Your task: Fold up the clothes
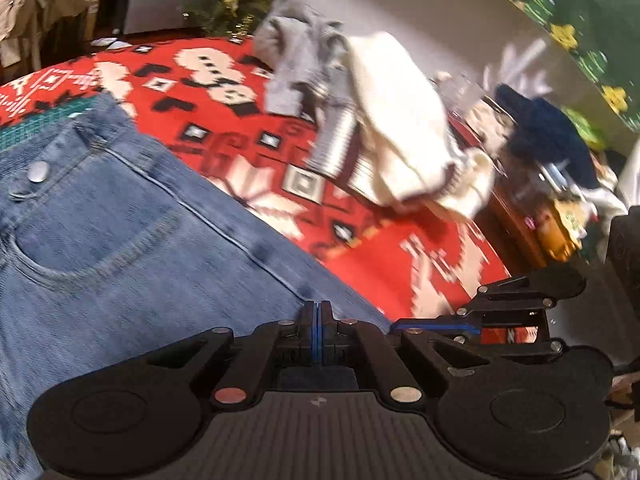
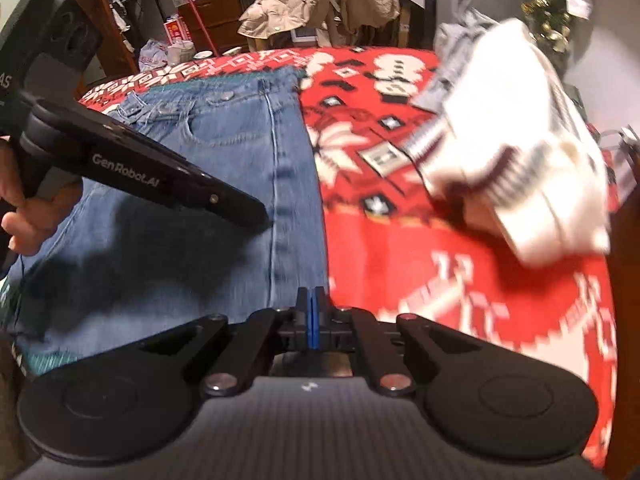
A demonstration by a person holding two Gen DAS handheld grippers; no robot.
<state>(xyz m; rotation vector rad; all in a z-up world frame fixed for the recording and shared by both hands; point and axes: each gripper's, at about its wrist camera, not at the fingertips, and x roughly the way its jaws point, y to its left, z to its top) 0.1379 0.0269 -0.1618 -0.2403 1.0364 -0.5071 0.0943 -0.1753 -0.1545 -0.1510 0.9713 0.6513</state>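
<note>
Two grippers, left (image 1: 319, 312) and right (image 2: 311, 300), hover with jaws pressed together, empty, over jeans (image 2: 224, 168) on a red blanket (image 2: 400, 248) (next, judging loosely, open wide and pinch one edge squarely).

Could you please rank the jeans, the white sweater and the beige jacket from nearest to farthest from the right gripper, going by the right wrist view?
1. Jeans: directly ahead and to the left of the right gripper, at its fingers.
2. White sweater: farther off to the right, on the red blanket.
3. Beige jacket: farthest, hanging beyond the blanket at the back.
</note>
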